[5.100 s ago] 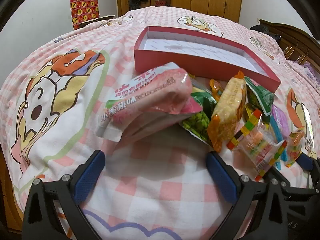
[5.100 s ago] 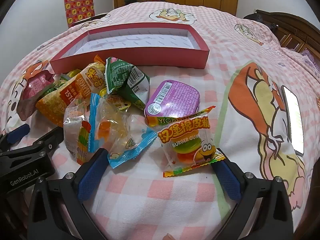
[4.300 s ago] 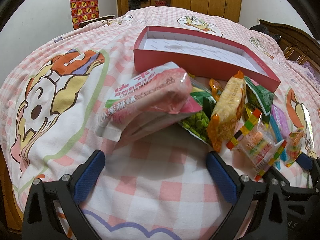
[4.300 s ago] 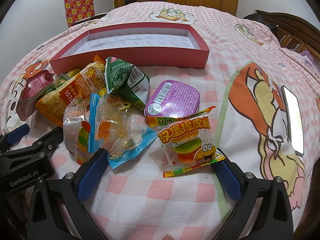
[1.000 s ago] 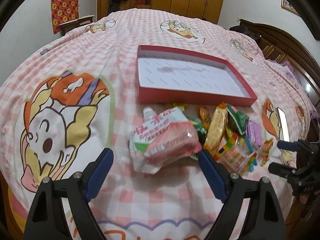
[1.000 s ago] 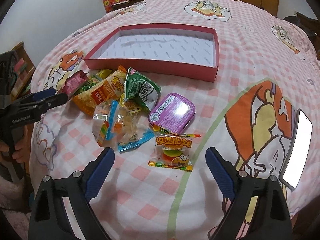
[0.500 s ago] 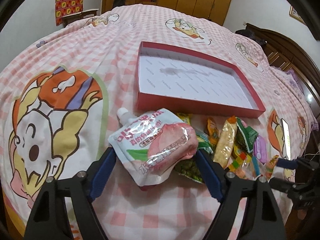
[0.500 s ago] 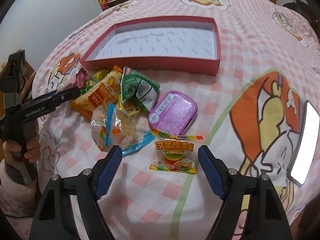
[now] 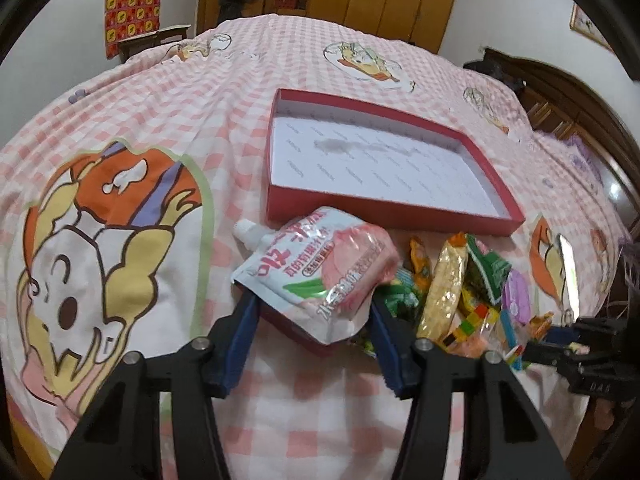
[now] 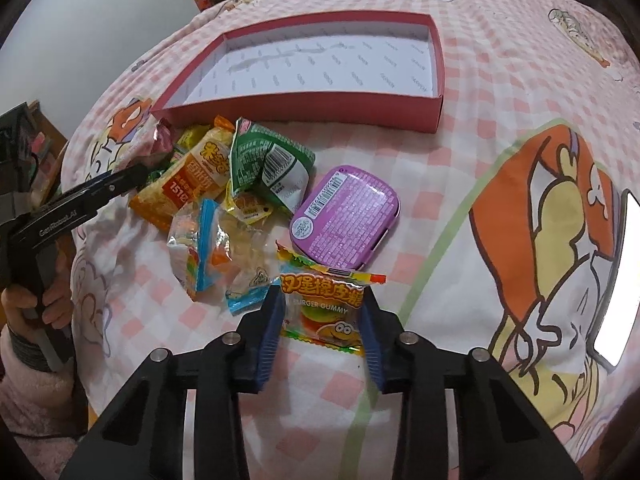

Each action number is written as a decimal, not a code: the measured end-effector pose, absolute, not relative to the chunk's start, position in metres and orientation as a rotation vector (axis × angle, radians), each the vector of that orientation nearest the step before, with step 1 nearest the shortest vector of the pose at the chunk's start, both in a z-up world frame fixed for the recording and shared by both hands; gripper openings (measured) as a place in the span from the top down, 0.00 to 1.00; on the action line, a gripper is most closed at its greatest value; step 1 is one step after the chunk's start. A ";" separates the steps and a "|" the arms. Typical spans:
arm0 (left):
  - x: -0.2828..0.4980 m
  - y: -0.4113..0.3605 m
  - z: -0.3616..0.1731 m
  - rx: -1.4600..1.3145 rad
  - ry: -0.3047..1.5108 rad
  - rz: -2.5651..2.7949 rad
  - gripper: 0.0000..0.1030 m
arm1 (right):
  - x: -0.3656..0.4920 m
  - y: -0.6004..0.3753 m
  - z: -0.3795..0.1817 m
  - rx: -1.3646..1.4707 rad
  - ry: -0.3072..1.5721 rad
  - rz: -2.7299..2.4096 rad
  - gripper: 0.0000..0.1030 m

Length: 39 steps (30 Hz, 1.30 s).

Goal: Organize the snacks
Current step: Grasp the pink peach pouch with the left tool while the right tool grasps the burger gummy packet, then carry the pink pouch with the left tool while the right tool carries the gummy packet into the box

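My left claw [image 9: 314, 320] is clamped on the peach pouch [image 9: 320, 276], blue pads pressing both lower edges; the pouch has a white spout at top left and pink Chinese print I can't read cleanly. It sits just in front of the red box [image 9: 384, 216], which lies on the pink checked sheet [image 9: 160, 92] with its white floor bare; tiny repeated print there is too small to read. My right claw [image 10: 322, 320] is narrowed onto the gummy pack [image 10: 324, 308], pads against both sides, label reads "BURGER GUMMY" under orange Chinese characters. Just beyond it lies the purple tin [image 10: 346, 220], barcode side up, touching the gummy pack's top edge. Left of the tin is the green bag [image 10: 268, 164], with a barcode panel, overlapping the orange bag [image 10: 192, 180], which shows "151". A clear candy bag [image 10: 204, 244] with a blue strip lies in front of those. In the right view the left tool's arm reads "GenRobot.AI", held by a hand [image 10: 36, 300] in a fuzzy pink sleeve.
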<state>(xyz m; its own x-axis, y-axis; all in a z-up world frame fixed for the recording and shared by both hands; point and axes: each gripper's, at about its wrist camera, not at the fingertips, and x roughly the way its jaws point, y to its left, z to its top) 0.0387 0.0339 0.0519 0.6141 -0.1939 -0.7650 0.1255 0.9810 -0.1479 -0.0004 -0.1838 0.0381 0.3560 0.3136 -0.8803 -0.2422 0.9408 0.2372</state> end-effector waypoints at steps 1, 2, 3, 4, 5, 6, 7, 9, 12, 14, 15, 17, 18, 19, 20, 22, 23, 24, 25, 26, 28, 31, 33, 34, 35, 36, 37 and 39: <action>0.039 0.034 0.052 -0.077 0.893 -0.187 0.45 | 0.000 -0.183 0.039 0.064 1.156 0.363 0.64; 0.039 0.035 0.051 -0.073 0.895 -0.189 0.45 | 0.001 -0.182 0.039 0.060 1.158 0.364 0.64; 0.038 0.035 0.051 -0.070 0.898 -0.189 0.45 | 0.001 -0.181 0.040 0.054 1.157 0.364 0.65; 0.038 0.036 0.051 -0.068 0.899 -0.190 0.45 | 0.001 -0.181 0.041 0.048 1.156 0.364 0.65; 0.036 0.036 0.052 -0.066 0.897 -0.193 0.45 | 0.000 -0.180 0.043 0.042 1.152 0.367 0.65; 0.035 0.037 0.052 -0.065 0.894 -0.195 0.46 | 0.000 -0.180 0.044 0.038 1.150 0.369 0.66; 0.032 0.037 0.053 -0.066 0.891 -0.199 0.46 | -0.001 -0.180 0.046 0.036 1.145 0.372 0.67; 0.027 0.038 0.057 -0.066 0.883 -0.207 0.46 | -0.002 -0.180 0.050 0.038 1.137 0.380 0.67; 0.018 0.038 0.063 -0.055 0.875 -0.212 0.48 | -0.003 -0.180 0.055 0.031 1.130 0.386 0.67; 0.013 0.037 0.066 -0.042 0.875 -0.217 0.48 | -0.005 -0.180 0.057 0.031 1.133 0.396 0.67; 0.011 0.036 0.067 -0.035 0.875 -0.221 0.48 | -0.005 -0.181 0.057 0.035 1.135 0.402 0.67; 0.007 0.035 0.071 -0.028 0.870 -0.227 0.48 | -0.006 -0.181 0.058 0.045 1.140 0.410 0.67; 0.005 0.035 0.073 -0.028 0.867 -0.230 0.48 | -0.007 -0.181 0.059 0.045 1.138 0.412 0.67; 0.004 0.035 0.075 -0.028 0.863 -0.233 0.48 | -0.007 -0.181 0.060 0.044 1.136 0.412 0.67; 0.002 0.035 0.077 -0.030 0.857 -0.237 0.48 | -0.008 -0.181 0.061 0.043 1.133 0.412 0.67; 0.000 0.034 0.082 -0.039 0.850 -0.246 0.48 | -0.009 -0.182 0.062 0.046 1.132 0.414 0.67; -0.001 0.034 0.084 -0.043 0.848 -0.252 0.49 | -0.009 -0.182 0.063 0.047 1.131 0.417 0.67; -0.002 0.034 0.086 -0.045 0.846 -0.258 0.49 | -0.010 -0.182 0.064 0.047 1.130 0.418 0.67; -0.003 0.034 0.087 -0.043 0.843 -0.260 0.49 | -0.011 -0.183 0.065 0.046 1.129 0.418 0.67; -0.004 0.033 0.089 -0.038 0.838 -0.261 0.49 | -0.012 -0.182 0.066 0.045 1.127 0.419 0.67; -0.008 0.032 0.093 -0.028 0.830 -0.261 0.49 | -0.013 -0.182 0.067 0.046 1.126 0.423 0.67; -0.009 0.031 0.095 -0.027 0.832 -0.268 0.49 | -0.013 -0.180 0.069 0.045 1.129 0.434 0.67; -0.009 0.031 0.096 -0.030 0.837 -0.273 0.49 | -0.014 -0.179 0.070 0.039 1.130 0.437 0.67; -0.009 0.030 0.096 -0.030 0.841 -0.274 0.49 | -0.014 -0.179 0.071 0.036 1.131 0.437 0.67; -0.007 0.030 0.096 -0.028 0.846 -0.276 0.49 | -0.014 -0.179 0.072 0.034 1.132 0.437 0.67; -0.006 0.030 0.096 -0.025 0.851 -0.278 0.49 | -0.014 -0.179 0.073 0.034 1.133 0.437 0.67; -0.006 0.029 0.097 -0.021 0.854 -0.278 0.49 | -0.013 -0.179 0.073 0.033 1.133 0.437 0.67; -0.006 0.029 0.098 -0.015 0.855 -0.279 0.49 | -0.013 -0.179 0.076 0.032 1.129 0.436 0.67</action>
